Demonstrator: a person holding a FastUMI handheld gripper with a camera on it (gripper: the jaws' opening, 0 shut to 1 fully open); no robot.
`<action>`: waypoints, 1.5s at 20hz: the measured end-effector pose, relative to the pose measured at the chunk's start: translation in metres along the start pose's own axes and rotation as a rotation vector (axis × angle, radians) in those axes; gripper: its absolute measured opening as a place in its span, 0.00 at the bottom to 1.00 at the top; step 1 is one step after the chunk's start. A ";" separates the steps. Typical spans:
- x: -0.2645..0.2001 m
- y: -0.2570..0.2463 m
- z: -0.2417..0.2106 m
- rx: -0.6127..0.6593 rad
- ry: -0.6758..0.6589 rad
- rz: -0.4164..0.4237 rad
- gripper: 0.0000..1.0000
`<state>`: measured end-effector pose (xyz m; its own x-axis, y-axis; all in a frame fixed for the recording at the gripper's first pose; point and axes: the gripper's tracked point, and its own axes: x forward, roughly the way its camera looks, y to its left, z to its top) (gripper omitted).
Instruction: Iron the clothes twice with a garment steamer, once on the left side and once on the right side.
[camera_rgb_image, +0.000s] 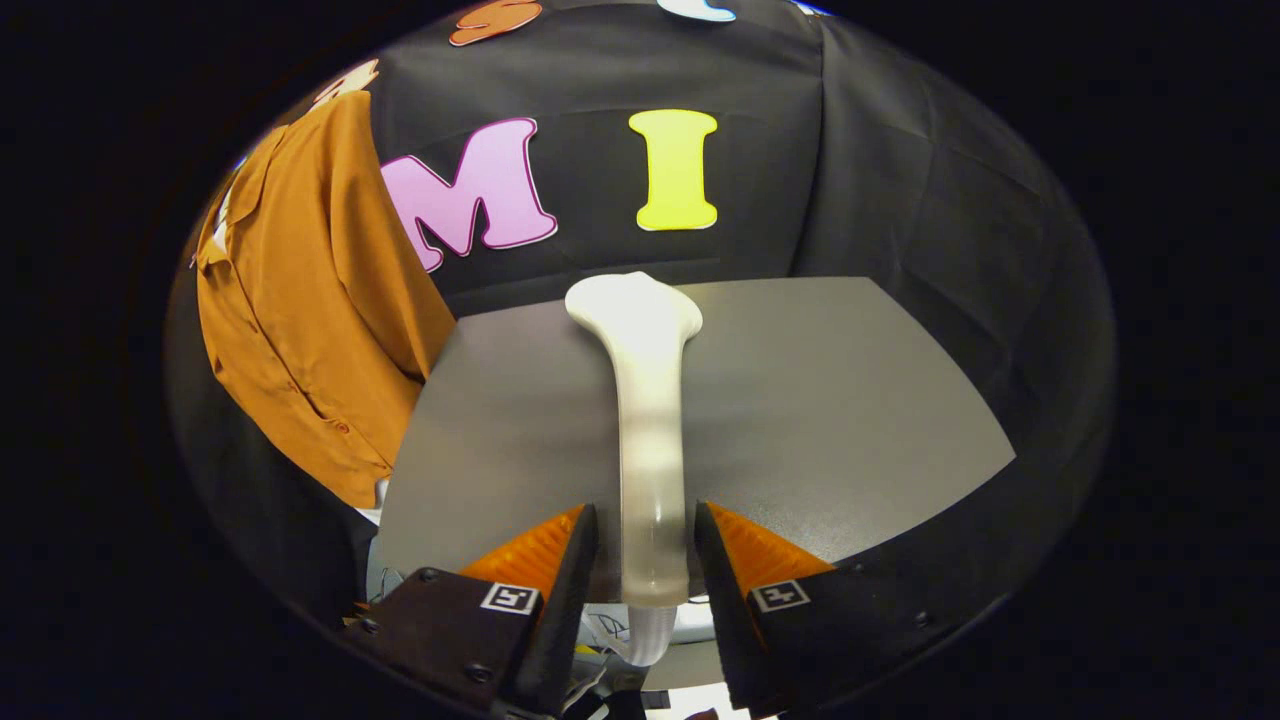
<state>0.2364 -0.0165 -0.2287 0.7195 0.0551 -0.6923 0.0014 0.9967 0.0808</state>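
A white garment steamer (648, 420) runs straight ahead from between my fingers. Its handle sits in the gap between them and its wide head (636, 305) points away, over the far edge of the grey table (840, 400). My gripper (647, 540) is shut on the handle's lower end, one finger on each side. The steamer's ribbed hose (648, 640) drops down below the fingers. An orange-brown shirt (310, 300) hangs against the booth wall, to the left of the steamer head and beyond the table's left edge.
The grey table top spreads out under and beyond the steamer, and black cloth walls close it in behind and to the right. Some white items (600, 625) lie low down below the fingers.
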 end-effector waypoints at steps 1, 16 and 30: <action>0.003 -0.002 -0.010 0.002 0.011 -0.006 0.52; -0.036 -0.006 0.016 0.045 -0.292 -0.004 0.29; -0.198 0.039 0.028 0.044 -0.610 -0.009 0.29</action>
<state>0.1133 0.0093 -0.0687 0.9872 -0.0097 -0.1589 0.0283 0.9929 0.1154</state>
